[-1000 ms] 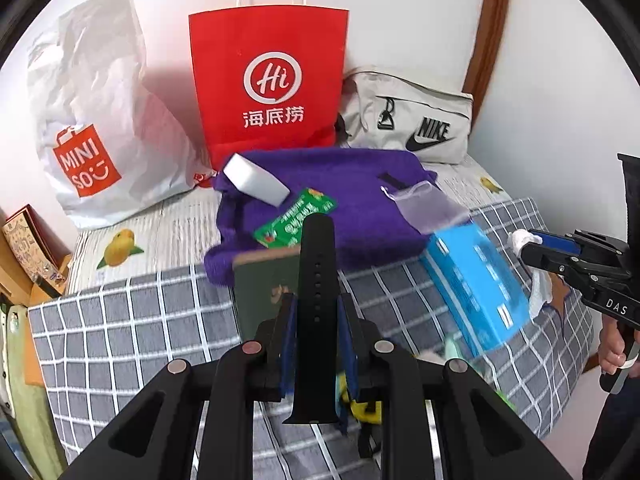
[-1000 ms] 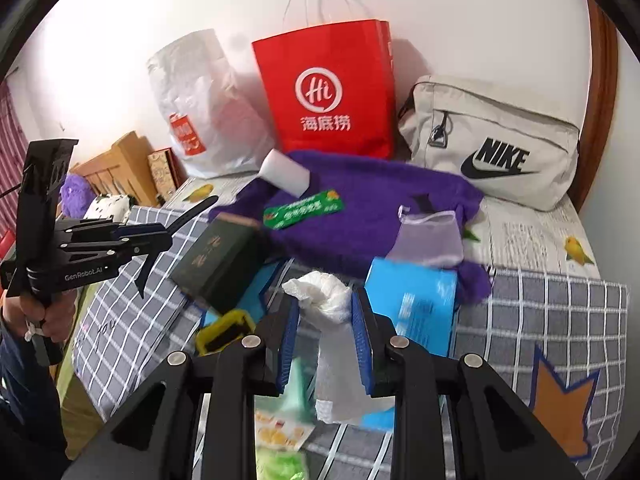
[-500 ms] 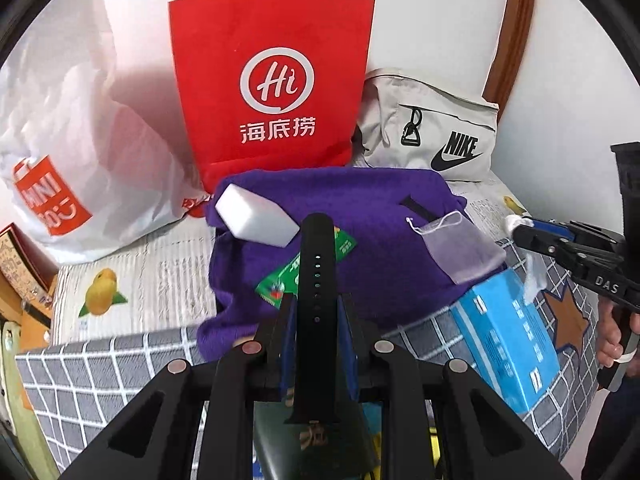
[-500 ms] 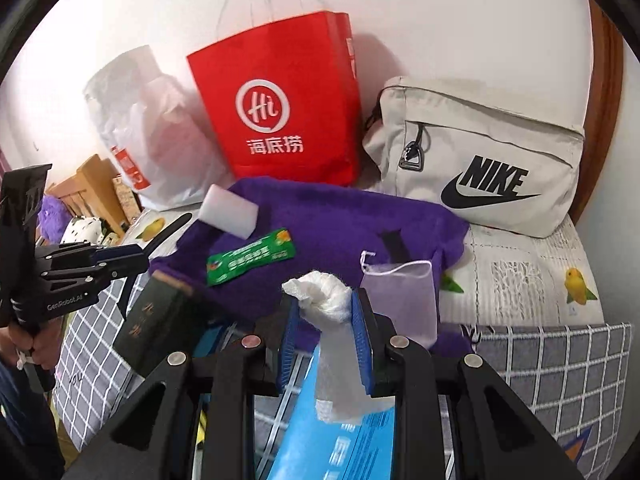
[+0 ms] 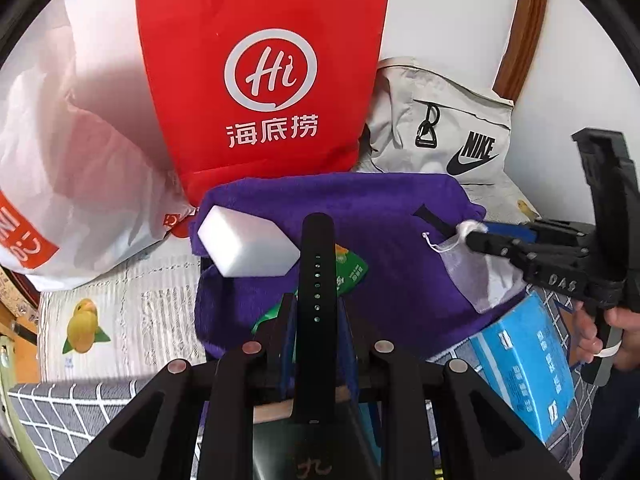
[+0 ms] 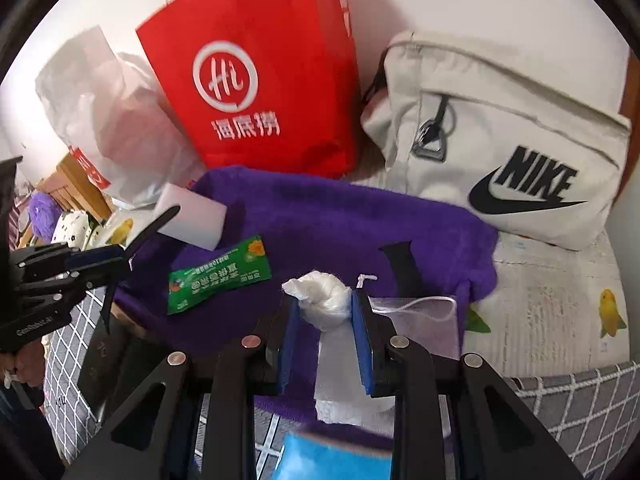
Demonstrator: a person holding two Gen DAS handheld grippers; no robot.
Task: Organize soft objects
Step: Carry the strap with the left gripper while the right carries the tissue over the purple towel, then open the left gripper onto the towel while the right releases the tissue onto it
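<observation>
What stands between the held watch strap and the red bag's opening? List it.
Nothing visible lies in the air between. The left gripper holds the black strap above the purple towel; the red bag stands upright behind it, its opening out of frame.

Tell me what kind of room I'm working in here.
Probably a bedroom: things lie on a bed with a grid-patterned cover and fruit-print sheet, with a Nike bag and red paper bag against the wall.

Red bag point(image 5: 260, 80) with white logo, purple towel point(image 5: 380, 248), white sponge point(image 5: 246, 246), green packet point(image 6: 218, 276), black strap point(image 5: 316, 300), beige bag point(image 6: 500, 128) with black swoosh, blue box point(image 5: 528, 364), grey-white checked cover point(image 5: 72, 412).
</observation>
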